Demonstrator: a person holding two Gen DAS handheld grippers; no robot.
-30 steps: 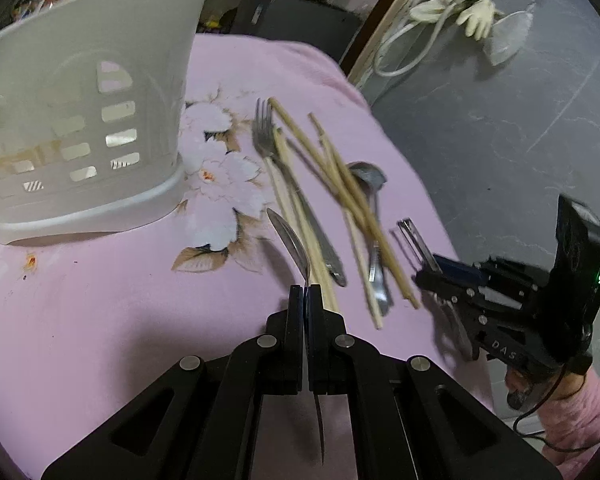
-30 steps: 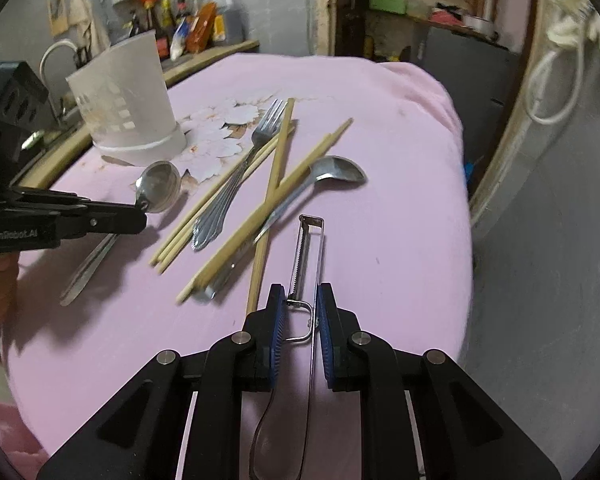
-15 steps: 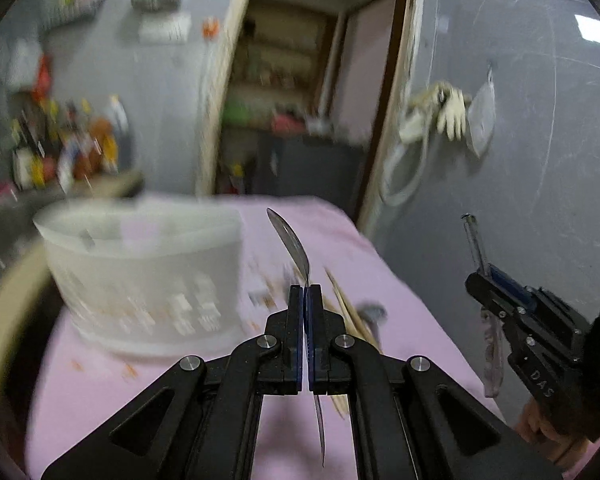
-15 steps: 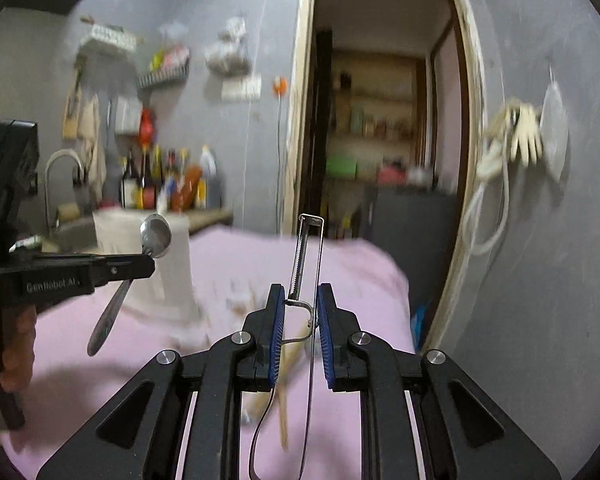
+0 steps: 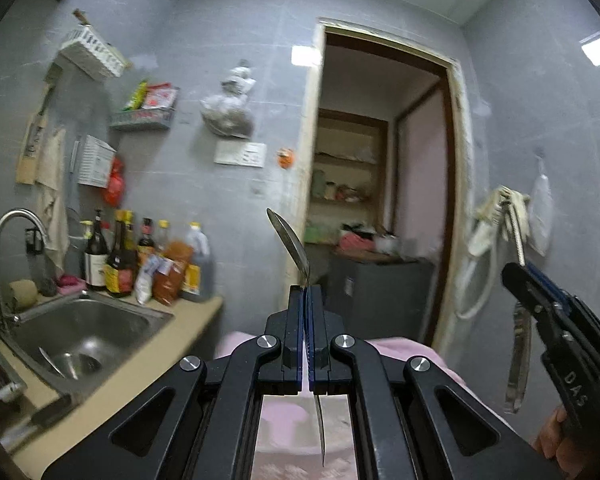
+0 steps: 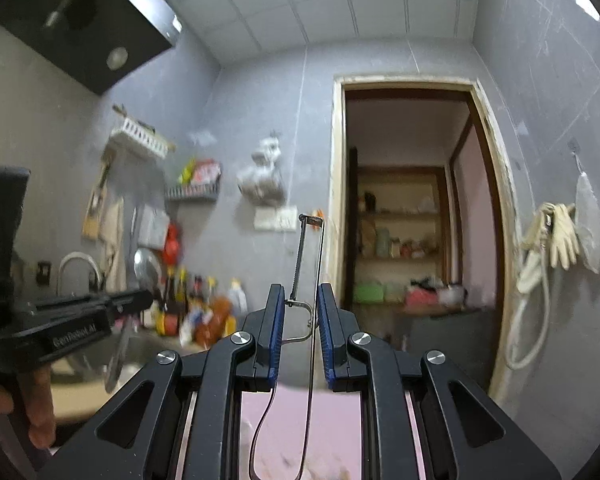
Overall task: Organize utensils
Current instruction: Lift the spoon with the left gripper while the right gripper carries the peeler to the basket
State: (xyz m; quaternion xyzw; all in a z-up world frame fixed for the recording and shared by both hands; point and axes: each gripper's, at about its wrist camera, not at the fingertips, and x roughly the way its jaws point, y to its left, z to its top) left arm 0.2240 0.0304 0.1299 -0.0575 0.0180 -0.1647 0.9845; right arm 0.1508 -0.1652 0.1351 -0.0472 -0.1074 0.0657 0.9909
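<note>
A grey tiled wall (image 5: 236, 80) fills most of both wrist views, broken by a pale-framed open doorway (image 5: 384, 184) that shows wooden shelves beyond it. Low in the left wrist view a stainless steel sink (image 5: 80, 332) with a curved chrome tap (image 5: 12, 232) sits in a tan countertop (image 5: 148, 360), and a cluster of dark sauce bottles (image 5: 140, 260) stands at the counter's back edge. A strip of pink cloth-covered table (image 5: 396, 346) shows just past the black finger frames. On the wall to the right of the doorway hangs a pair of cream rubber gloves (image 6: 556, 240). The left gripper (image 5: 305, 292) is clenched tight on a slim shiny metal spoon (image 5: 290, 240), seen edge-on, whose bowl rises above the fingertips in the air in front of the wall while its handle runs down between the fingers. The right gripper (image 6: 300, 300) is closed on a thin steel-wire peeler (image 6: 306, 260), gripped at its frame, with the toothed blade end pointing up and the looped wire handle trailing back between the blue-padded fingers (image 6: 277, 320). In the right wrist view the left gripper and spoon appear at the left, held by a person's hand (image 6: 16, 408), well apart from the peeler.
</note>
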